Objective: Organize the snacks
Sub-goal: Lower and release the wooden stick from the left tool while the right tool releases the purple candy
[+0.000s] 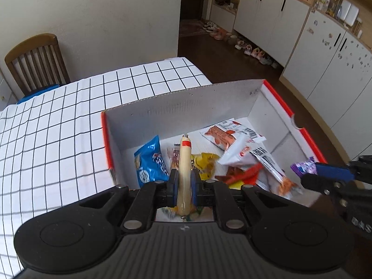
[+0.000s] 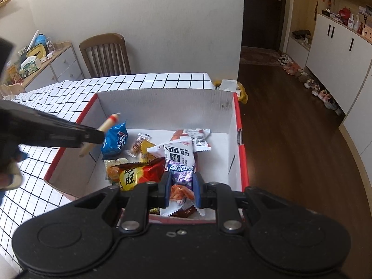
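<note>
A white cardboard box (image 1: 186, 107) with red rims (image 2: 162, 102) sits on the checked tablecloth and holds several snack packets. My left gripper (image 1: 183, 181) is shut on a pale sausage stick (image 1: 184, 162) with a red band, held over the box's left part; the same sausage stick (image 2: 109, 122) shows in the right wrist view. My right gripper (image 2: 181, 181) is shut on a small purple packet (image 2: 181, 172) above the box's near right side, and the purple packet (image 1: 303, 166) also appears at the right of the left wrist view. A blue packet (image 1: 150, 160) lies inside.
The table (image 1: 58, 127) with the black-grid cloth stretches left of the box. A wooden chair (image 2: 104, 55) stands behind it by the wall. A drawer unit with clutter (image 2: 46, 62) is at far left. White cabinets (image 2: 337, 53) and shoes line the floor on the right.
</note>
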`<state>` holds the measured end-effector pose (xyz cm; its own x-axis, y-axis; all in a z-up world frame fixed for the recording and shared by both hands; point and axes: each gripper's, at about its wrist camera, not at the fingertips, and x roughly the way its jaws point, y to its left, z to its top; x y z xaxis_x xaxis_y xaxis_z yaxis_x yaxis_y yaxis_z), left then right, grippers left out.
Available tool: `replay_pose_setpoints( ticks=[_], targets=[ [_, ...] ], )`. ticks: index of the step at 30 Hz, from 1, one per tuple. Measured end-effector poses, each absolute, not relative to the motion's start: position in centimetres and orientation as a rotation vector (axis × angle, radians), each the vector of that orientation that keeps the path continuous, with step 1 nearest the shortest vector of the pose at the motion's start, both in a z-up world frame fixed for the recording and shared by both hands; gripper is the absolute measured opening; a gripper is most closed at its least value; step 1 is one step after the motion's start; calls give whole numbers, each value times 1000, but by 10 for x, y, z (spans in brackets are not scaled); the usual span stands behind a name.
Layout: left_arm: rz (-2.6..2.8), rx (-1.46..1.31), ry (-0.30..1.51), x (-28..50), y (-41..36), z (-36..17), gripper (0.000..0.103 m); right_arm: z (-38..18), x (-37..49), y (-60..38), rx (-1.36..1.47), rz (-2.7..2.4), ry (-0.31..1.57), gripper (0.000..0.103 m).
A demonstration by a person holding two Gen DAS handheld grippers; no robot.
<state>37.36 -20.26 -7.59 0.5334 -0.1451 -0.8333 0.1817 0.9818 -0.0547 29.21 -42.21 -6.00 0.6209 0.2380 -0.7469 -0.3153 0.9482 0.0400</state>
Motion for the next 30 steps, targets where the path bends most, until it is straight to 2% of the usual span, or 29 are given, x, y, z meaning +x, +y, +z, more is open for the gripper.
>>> replay_pose_setpoints(
  ticks=[17,30],
  targets=[
    [-180,82,1088,420,-206,-118,11,-78,336,-363,-232,373,897,19],
    [-180,103,1118,419,-210,-126,11,-81,337,-359,-237,375,903,27]
  ],
)
